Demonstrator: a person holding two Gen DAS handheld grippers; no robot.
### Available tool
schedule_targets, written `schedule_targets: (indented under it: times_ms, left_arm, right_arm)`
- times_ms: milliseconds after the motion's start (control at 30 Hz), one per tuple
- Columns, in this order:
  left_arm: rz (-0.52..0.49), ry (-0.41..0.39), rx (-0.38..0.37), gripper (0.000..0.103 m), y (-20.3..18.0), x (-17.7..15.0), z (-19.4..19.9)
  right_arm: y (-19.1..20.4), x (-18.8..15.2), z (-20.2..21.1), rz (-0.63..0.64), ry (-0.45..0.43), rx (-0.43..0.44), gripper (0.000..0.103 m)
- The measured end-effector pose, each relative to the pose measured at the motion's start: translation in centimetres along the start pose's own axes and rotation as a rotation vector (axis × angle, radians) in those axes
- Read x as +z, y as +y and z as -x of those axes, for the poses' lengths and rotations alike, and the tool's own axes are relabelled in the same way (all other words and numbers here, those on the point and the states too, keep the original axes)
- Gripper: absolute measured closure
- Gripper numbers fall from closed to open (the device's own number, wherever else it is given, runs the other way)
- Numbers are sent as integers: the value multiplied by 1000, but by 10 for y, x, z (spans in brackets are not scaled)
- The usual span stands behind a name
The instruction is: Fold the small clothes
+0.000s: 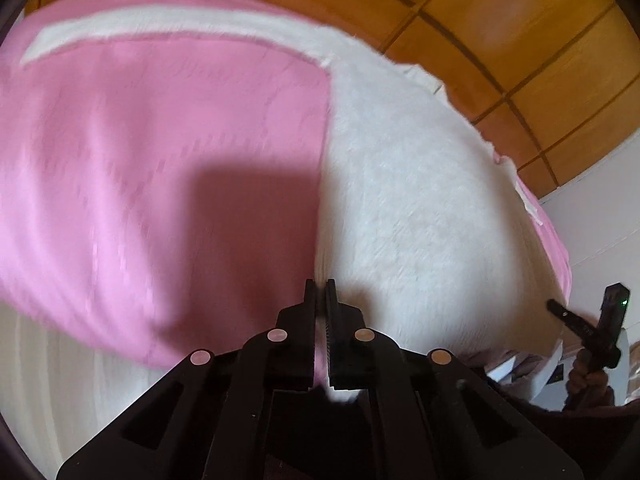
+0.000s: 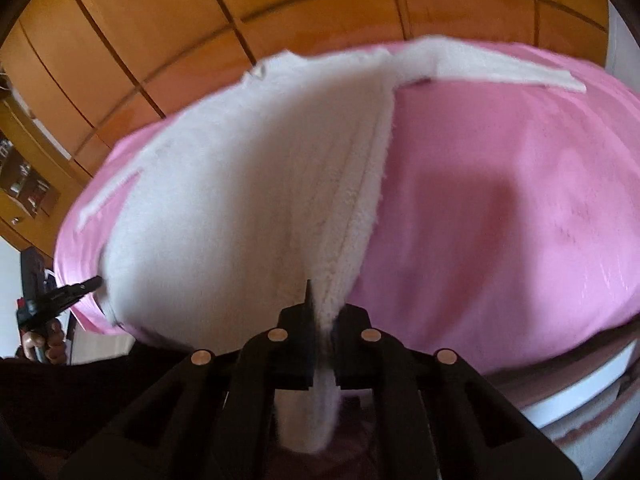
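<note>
A white fleecy garment (image 1: 404, 200) lies spread over a pink bedspread (image 1: 152, 152). My left gripper (image 1: 320, 292) is shut on its near left edge, with white cloth showing between the fingers. My right gripper (image 2: 320, 300) is shut on the garment (image 2: 224, 200) at its near right edge; the cloth runs down between the fingers and hangs below them. Each gripper shows in the other's view: the right one in the left wrist view (image 1: 560, 308), the left one in the right wrist view (image 2: 86, 284). A long white sleeve (image 2: 500, 68) stretches to the far right over the pink bedspread (image 2: 500, 208).
A wooden panelled wardrobe (image 1: 520, 40) stands behind the bed. It also shows in the right wrist view (image 2: 200, 12). A white bed base (image 1: 48, 380) shows under the bedspread's near edge. A shelf with small items (image 2: 24, 184) is at the far left.
</note>
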State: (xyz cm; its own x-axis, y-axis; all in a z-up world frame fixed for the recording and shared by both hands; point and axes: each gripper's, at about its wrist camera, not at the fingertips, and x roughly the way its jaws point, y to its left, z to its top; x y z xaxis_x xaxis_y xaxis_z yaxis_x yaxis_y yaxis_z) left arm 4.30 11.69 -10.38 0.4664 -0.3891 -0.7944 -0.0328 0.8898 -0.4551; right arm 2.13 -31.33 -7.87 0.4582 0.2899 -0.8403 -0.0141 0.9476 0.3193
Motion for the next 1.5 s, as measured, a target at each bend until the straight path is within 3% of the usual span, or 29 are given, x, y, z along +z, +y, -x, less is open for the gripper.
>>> schedule_targets:
  times_ms: [67,167,233,300,333,467,667,867,1100,1133,1167,1200,1233,1367,1500]
  left_arm:
    - [-15,1,71,103,-3,-2,-3]
    - [15,-43,43,100,-2,9,8]
    - [4,-98,62,66,-8,23,16]
    - [-10,-191,81,46,-18,41,26]
    - [-17,-216,83,45,-21,45,28]
    - [-53,-229,48,45,-52,77,3]
    - [-195,-150,46,39,-112,92,-64]
    - [-248,-46,72,38,-140,90,-117]
    - [-286,-56,124,13,-158,87,-138]
    - [-299,-55,136,11,-161,86,-141]
    - [-306,-54,145,10,-160,85,-140]
    - [-308,-54,153,8,-162,84,-141]
    - [-308,-54,152,6,-160,84,-140]
    - [-299,-53,137,6,-160,86,-142]
    - [-294,-56,121,5,-159,87,-142]
  right_arm:
    - [-5,-5,-14,-16,44,-12,98]
    - [-9,3,-21,-36,50,-5,97]
    - [-20,16,-16,-83,20,19,93]
    - [-35,28,-11,-126,-27,-2,77]
    - [-46,37,-10,-168,-53,-6,59]
    - [-109,81,-6,-392,-195,-28,57]
    - [-211,150,-27,-689,-311,-65,62]
    - [-285,210,-40,-840,-381,-132,65]
    - [-336,250,-66,-943,-383,-156,68]
    - [-337,256,-66,-925,-371,-170,73]
    - [-337,259,-65,-906,-355,-194,91]
    - [-333,264,-65,-871,-331,-241,98]
    - [-326,268,-57,-811,-323,-292,98]
    - [-308,251,-7,-697,-409,-394,99]
    - [-335,195,26,-820,-425,-486,99]
